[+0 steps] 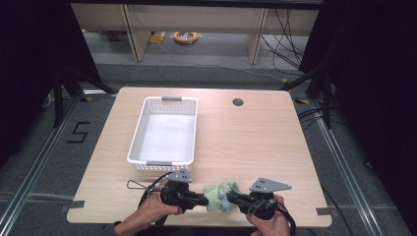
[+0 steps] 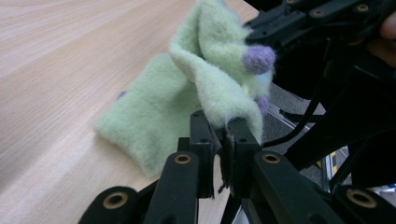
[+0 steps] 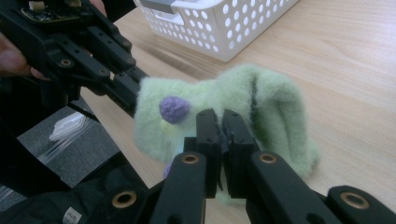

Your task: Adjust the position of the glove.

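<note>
A small light green fleece cloth [image 1: 222, 194] with purple pompoms lies at the near edge of the wooden desk [image 1: 255, 137], between the two grippers. One part of the cloth rests flat on the desk, and the other part is lifted and folded upward.

The left gripper [image 1: 202, 200] is held by the person's left hand [image 1: 152, 211] and points toward the right side of the high view. In the left gripper view its jaws are pressed together on an edge of the green cloth [image 2: 205, 88], and the fabric rises from between the fingertips [image 2: 201, 126]. A purple pompom [image 2: 258, 58] sits on the raised fold, close to the black frame of the other gripper.

The right gripper [image 1: 230, 196] is held by the person's right hand [image 1: 270, 221] and points toward the left, so the two grippers meet at the cloth from opposite sides. In the right gripper view its jaws are also nearly together, and they pinch the near edge of the cloth [image 3: 261, 107]. In this view the left gripper [image 3: 132, 92] touches the cloth at its far left side, just beside a purple pompom [image 3: 174, 109].

A white plastic basket [image 1: 142, 132] with a perforated wall stands on the desk behind the left gripper, near to it but apart from the cloth.
</note>
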Tool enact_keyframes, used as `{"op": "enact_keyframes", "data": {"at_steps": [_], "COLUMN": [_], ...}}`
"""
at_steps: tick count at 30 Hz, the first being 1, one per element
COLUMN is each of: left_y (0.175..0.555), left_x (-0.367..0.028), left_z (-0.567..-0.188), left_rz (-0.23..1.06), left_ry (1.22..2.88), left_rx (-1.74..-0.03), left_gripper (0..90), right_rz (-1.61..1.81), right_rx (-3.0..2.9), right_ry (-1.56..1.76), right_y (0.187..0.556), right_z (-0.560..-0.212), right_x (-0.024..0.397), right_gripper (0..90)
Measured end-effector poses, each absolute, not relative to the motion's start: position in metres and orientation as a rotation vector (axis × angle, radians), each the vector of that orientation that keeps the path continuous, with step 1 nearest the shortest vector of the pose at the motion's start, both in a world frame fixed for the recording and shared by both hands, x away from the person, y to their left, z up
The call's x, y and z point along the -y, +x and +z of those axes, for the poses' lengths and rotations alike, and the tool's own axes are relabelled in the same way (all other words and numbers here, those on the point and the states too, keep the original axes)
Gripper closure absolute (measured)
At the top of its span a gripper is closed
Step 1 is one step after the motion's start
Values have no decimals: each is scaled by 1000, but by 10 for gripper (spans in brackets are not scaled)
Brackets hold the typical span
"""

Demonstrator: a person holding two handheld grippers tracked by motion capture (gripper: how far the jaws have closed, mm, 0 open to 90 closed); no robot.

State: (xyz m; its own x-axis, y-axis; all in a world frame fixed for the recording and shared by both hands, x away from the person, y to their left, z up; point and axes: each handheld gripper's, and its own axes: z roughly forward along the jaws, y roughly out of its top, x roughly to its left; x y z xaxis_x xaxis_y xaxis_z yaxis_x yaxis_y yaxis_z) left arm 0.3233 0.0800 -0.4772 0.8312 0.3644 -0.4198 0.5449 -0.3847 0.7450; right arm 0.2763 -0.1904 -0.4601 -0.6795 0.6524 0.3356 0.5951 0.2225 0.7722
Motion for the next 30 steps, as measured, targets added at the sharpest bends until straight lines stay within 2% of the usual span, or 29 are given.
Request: {"op": "enact_keyframes", "data": {"at_steps": [10,16,18,19,25,30], "left_y": [341,347,348,349,350,350], "left_x": [-86,-84,-83,-83,-83,-83], "left_z": [-489,-498,-499,-500,-502,-503], "left_rz": [-238,-227,-207,-219,-213,-206], "left_ry": [2016,2035,2043,2047,2053,2052], "left_rx": [-776,-818,-829,-821,-823,-828], "left_gripper": [829,824,824,823,823,820], "right_rz": [1425,1421,1419,1405,1381,1312], "right_rx": [-2427,-2414,-2427,-2421,-2386,-2400], "right_ry": [1223,1206,1191,1174,1214,1204], "right_y": [284,292,294,296,296,293], "right_z": [-472,-477,-478,-479,-470,-472], "right_x": [188,186,186,186,198,208], "right_gripper": [853,810,783,740,667,660]}}
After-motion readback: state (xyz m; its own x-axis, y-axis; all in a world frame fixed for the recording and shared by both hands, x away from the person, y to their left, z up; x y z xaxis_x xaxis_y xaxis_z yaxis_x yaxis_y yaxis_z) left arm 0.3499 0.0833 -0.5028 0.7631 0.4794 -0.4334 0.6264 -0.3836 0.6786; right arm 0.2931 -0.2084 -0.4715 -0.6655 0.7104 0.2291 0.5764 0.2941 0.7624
